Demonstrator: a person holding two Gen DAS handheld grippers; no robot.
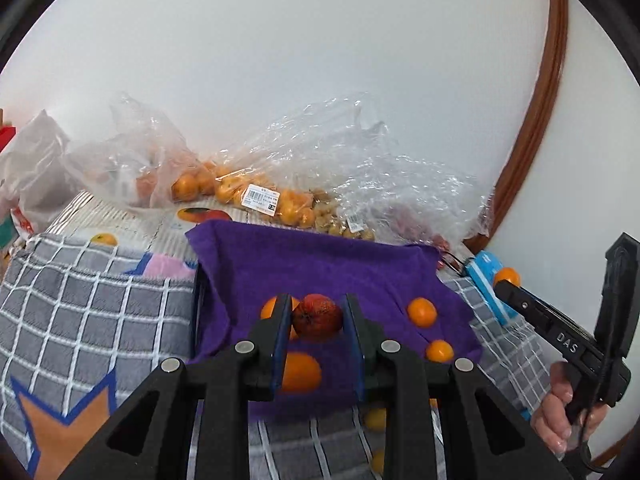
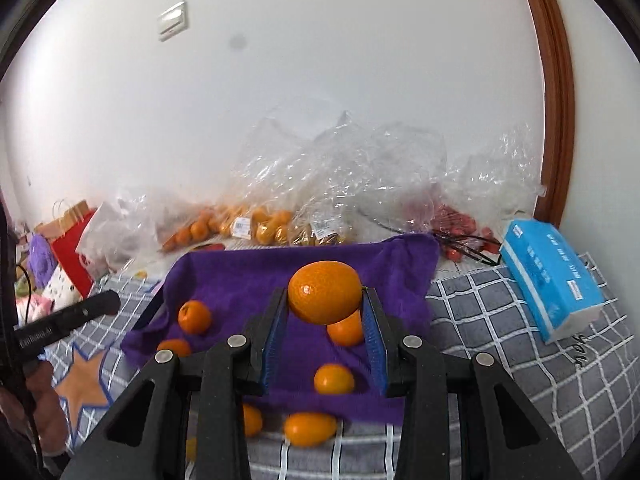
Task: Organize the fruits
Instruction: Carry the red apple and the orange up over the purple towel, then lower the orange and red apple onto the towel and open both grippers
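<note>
My left gripper (image 1: 317, 314) is shut on a small dark red fruit (image 1: 318, 317), held above a purple towel (image 1: 320, 272). My right gripper (image 2: 325, 300) is shut on a large orange (image 2: 325, 292), lifted over the same purple towel (image 2: 248, 276). Several small oranges lie loose on the towel, among them one (image 1: 421, 312) at its right in the left wrist view and one (image 2: 194, 317) at its left in the right wrist view. More small oranges (image 2: 310, 428) rest on the grey checked blanket (image 2: 520, 352) in front of the towel.
Clear plastic bags of oranges (image 1: 240, 192) and other fruit (image 2: 456, 220) lie against the white wall behind the towel. A blue tissue pack (image 2: 552, 276) sits at the right. A red paper bag (image 2: 72, 248) stands far left. A brown door frame (image 2: 556, 100) rises at the right.
</note>
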